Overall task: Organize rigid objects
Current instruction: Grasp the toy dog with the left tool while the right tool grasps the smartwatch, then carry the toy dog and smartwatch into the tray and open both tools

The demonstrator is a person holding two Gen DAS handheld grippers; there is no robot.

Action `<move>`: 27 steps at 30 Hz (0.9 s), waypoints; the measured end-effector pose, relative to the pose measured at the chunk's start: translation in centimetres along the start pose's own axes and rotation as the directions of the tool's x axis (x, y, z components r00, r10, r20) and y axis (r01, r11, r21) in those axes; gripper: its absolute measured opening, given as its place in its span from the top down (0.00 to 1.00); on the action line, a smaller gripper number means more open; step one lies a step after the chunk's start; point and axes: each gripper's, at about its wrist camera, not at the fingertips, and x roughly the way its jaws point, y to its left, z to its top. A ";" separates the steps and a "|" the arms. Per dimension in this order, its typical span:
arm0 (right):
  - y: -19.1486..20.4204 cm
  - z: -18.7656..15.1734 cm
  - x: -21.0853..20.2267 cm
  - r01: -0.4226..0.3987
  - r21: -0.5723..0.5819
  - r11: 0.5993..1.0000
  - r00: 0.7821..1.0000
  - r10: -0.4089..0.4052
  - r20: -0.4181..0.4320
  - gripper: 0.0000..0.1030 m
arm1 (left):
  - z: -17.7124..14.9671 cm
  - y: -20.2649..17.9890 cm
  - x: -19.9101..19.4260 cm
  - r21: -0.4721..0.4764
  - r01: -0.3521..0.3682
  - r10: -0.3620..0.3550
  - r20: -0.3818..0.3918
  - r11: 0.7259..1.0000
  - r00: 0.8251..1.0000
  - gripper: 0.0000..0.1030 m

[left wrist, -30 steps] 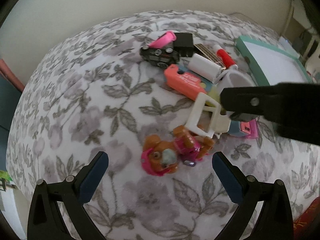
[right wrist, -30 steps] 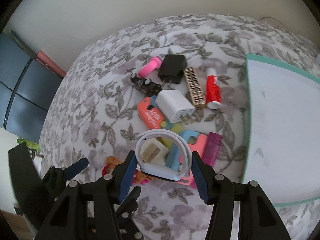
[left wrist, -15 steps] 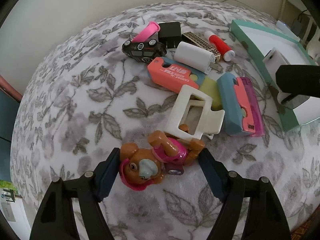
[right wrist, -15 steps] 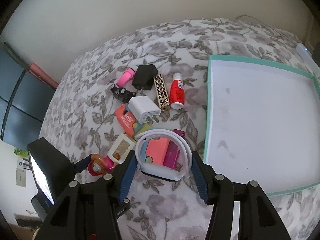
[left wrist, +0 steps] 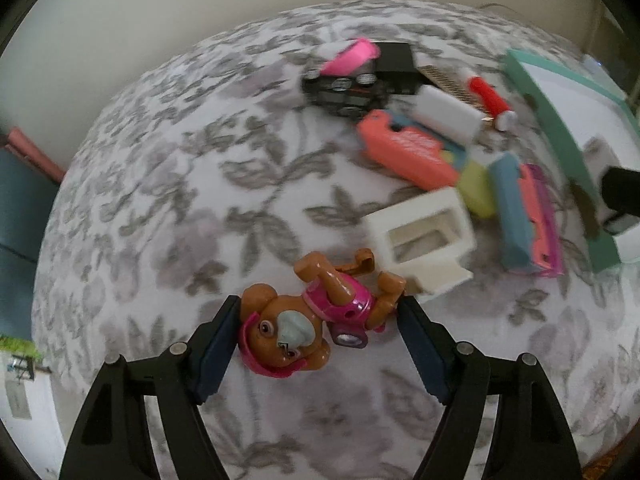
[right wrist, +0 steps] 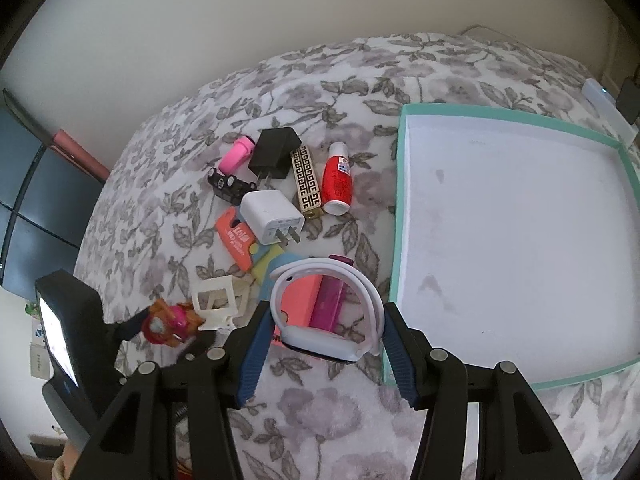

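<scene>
White rubber fills my right gripper (right wrist: 326, 338): its pads pinch a smartwatch (right wrist: 325, 312), held just left of the teal tray (right wrist: 394, 240) above the floral blanket (right wrist: 320, 412). My left gripper (left wrist: 320, 320) is clamped on a brown-and-pink toy dog (left wrist: 316, 316), farther left of the tray, touching a white plastic frame (left wrist: 424, 236).

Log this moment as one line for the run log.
left gripper: shut on dog figure | right gripper: shut on white smartwatch, beside teal tray
</scene>
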 end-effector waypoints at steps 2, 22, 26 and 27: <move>0.2 0.0 -0.1 0.006 -0.012 1.000 1.000 -0.006 0.008 0.44 | 0.1 0.7 0.0 -0.018 -0.012 0.012 -0.002 1.000 1.000 0.23; -5.2 1.9 -2.9 0.110 0.108 0.988 0.985 -0.123 0.123 0.45 | 9.2 0.8 -7.8 -0.153 -0.067 0.086 0.124 0.986 0.989 0.23; -7.4 2.4 -4.1 0.161 0.158 0.974 0.971 -0.185 0.152 0.44 | 11.2 -2.6 -10.1 -0.135 -0.021 0.046 0.181 0.991 0.982 0.23; -8.0 2.5 -4.4 0.166 0.171 0.971 0.969 -0.193 0.157 0.44 | 11.7 -3.8 -10.3 -0.131 -0.003 0.027 0.187 0.991 0.982 0.23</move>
